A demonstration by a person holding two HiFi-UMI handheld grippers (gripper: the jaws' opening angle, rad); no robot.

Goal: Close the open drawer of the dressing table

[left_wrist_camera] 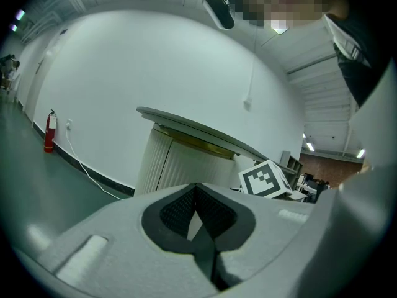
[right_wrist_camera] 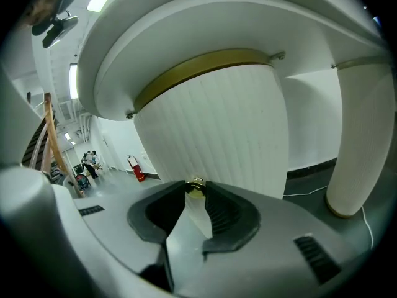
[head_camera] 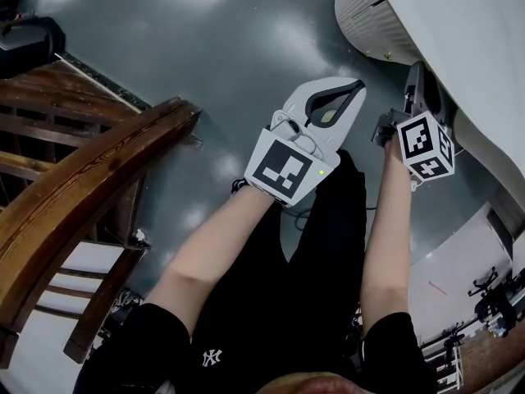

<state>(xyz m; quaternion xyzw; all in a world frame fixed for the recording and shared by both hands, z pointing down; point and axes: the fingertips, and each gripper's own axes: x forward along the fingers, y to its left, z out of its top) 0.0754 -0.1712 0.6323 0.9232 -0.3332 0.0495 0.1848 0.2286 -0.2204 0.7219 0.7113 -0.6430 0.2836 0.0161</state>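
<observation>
The white dressing table [head_camera: 467, 48] fills the head view's upper right, its fluted rounded drawer front [head_camera: 361, 11] standing out from under the top. In the right gripper view that fluted front [right_wrist_camera: 217, 123] with a gold band is close ahead. A small gold knob [right_wrist_camera: 196, 184] sits right between the jaw tips of my right gripper [right_wrist_camera: 196, 192], which is closed on it. My left gripper [head_camera: 353, 87] hovers over the floor left of the right gripper [head_camera: 413, 80]. The left gripper [left_wrist_camera: 196, 190] is shut and holds nothing, facing the fluted front [left_wrist_camera: 180, 160].
A dark wooden chair [head_camera: 82, 179] stands at the left of the head view. A second white table leg [right_wrist_camera: 363, 135] rises at the right, with a cable on the floor by it. A red fire extinguisher [left_wrist_camera: 48, 132] stands by the far wall. The person's legs are below the grippers.
</observation>
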